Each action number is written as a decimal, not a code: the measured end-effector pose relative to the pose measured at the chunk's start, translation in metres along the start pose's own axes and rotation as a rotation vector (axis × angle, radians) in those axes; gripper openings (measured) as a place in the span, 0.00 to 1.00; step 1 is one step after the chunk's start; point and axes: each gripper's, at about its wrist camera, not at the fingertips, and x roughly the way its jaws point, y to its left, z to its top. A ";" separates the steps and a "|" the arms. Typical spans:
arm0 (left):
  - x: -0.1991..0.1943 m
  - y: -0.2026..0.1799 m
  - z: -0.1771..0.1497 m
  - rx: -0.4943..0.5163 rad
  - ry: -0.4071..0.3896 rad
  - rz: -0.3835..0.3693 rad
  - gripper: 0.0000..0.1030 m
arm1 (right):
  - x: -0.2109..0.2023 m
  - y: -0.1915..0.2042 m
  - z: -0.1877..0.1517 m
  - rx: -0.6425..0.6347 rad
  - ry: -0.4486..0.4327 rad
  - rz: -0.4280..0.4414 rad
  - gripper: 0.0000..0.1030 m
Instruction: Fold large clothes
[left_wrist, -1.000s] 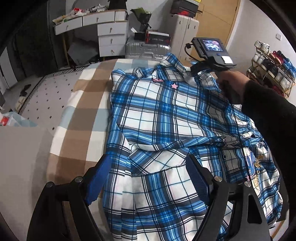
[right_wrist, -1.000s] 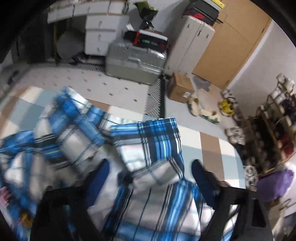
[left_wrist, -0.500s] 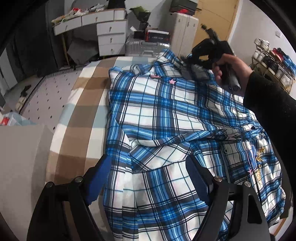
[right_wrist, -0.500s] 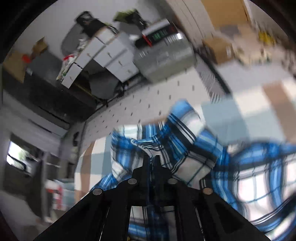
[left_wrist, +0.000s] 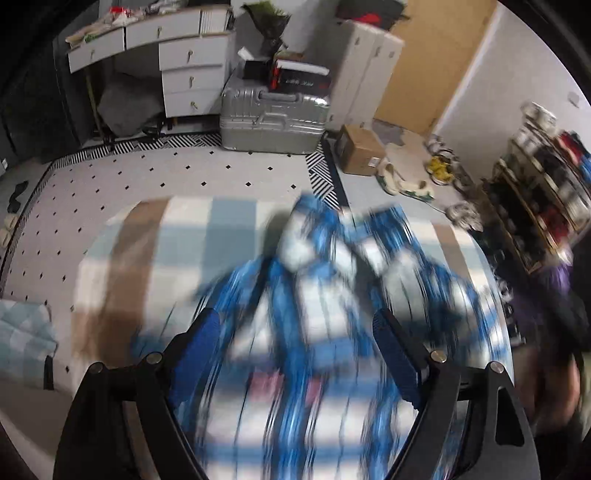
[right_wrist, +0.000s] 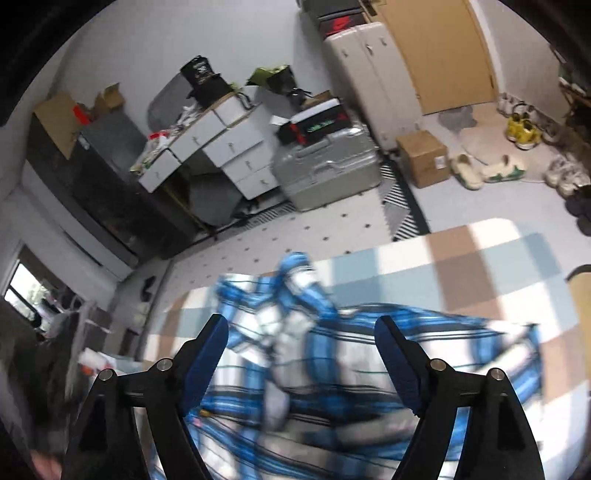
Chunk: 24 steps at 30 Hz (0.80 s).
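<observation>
A blue and white plaid shirt (left_wrist: 321, 302) lies on the bed's brown, white and pale blue checked cover (left_wrist: 184, 236); it is motion-blurred in both views. My left gripper (left_wrist: 295, 325) is open and empty, above the shirt near its far end. My right gripper (right_wrist: 301, 332) is open and empty, above the shirt (right_wrist: 314, 354), whose collar end lies toward the bed's far edge. Neither gripper holds cloth.
Past the bed is a dotted floor mat (left_wrist: 147, 177), a silver suitcase (left_wrist: 273, 118), white drawers (left_wrist: 188, 74), a cardboard box (left_wrist: 360, 149), shoes (left_wrist: 402, 182) and a shoe rack (left_wrist: 546, 192). A folded pale blanket (left_wrist: 22, 332) lies at left.
My right gripper was shut half a second ago and is now open. My left gripper has swung forward toward the shirt's far end. Both views are blurred by fast motion.
</observation>
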 end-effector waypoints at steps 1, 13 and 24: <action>0.022 -0.005 0.015 -0.002 0.020 0.035 0.79 | 0.003 -0.008 0.001 0.003 0.006 -0.012 0.80; 0.135 -0.008 0.048 -0.075 0.160 0.031 0.55 | 0.043 -0.036 0.011 0.020 0.081 -0.025 0.80; 0.055 -0.031 -0.007 0.251 0.054 -0.076 0.06 | 0.072 -0.020 0.032 0.136 0.101 0.011 0.80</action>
